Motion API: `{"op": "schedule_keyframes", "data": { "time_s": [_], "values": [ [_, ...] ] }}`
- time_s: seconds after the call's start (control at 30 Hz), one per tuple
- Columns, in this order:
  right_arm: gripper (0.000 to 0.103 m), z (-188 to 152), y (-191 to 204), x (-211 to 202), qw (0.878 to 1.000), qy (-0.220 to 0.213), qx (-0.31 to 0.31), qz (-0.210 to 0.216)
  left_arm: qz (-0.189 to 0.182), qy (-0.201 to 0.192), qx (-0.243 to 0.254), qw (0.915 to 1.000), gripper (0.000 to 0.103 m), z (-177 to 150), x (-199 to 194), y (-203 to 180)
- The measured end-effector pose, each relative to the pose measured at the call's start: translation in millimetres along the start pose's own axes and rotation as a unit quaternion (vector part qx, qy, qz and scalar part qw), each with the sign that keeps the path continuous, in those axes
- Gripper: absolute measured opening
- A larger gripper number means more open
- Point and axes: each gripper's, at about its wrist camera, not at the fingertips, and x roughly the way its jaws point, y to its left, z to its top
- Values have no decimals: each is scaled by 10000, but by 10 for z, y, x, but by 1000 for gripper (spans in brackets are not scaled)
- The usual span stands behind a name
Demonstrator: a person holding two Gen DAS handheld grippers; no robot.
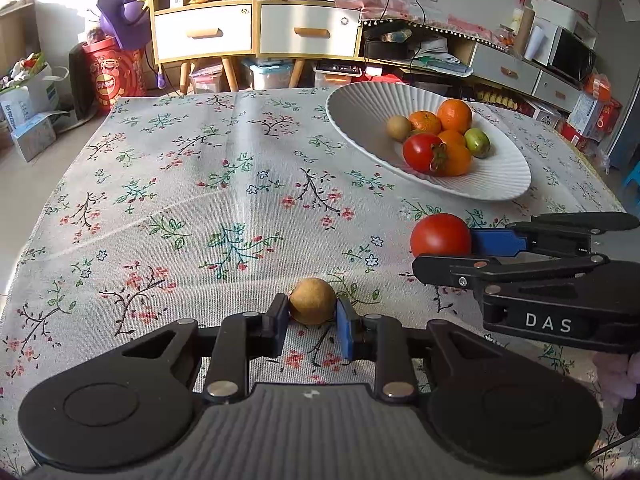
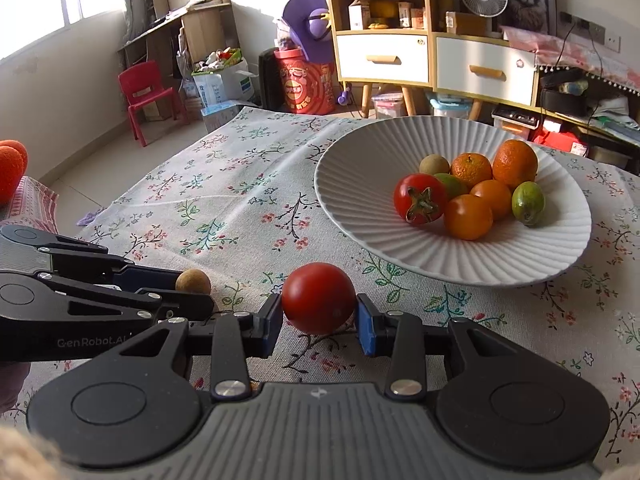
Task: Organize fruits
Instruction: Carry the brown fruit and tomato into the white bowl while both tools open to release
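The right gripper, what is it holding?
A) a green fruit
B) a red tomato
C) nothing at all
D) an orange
B: in the right wrist view the right gripper has its two blue pads pressed on either side of a round red tomato, with the white bowl of fruit just ahead of it.

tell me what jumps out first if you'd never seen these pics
Both grippers hold fruit just above the floral cloth: the right gripper pinches a red tomato, the left gripper a small brown fruit. Behind them, to the right, a white ribbed bowl already holds a bright pile of oranges, another tomato and green fruits.
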Motion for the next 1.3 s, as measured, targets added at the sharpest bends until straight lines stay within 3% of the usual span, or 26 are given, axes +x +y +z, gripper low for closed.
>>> {"op": "schedule_keyframes", "data": {
  "time_s": [0.47,0.83,1.03,1.3],
  "values": [
    [35,88,-33,-346,9994,-312,87,106,-126,-346,-8,9993,27,204,-196,-254],
    [35,252,-380,-439,9963,-763,376,-91,-341,-771,-375,9957,27,502,-242,-475],
    [35,293,-590,-327,9956,-757,492,-256,-313,-890,-105,9955,27,704,-41,-598],
    [35,292,-769,-181,9968,-540,449,-393,-351,-752,-211,9963,27,968,440,-490]
  ]
}}
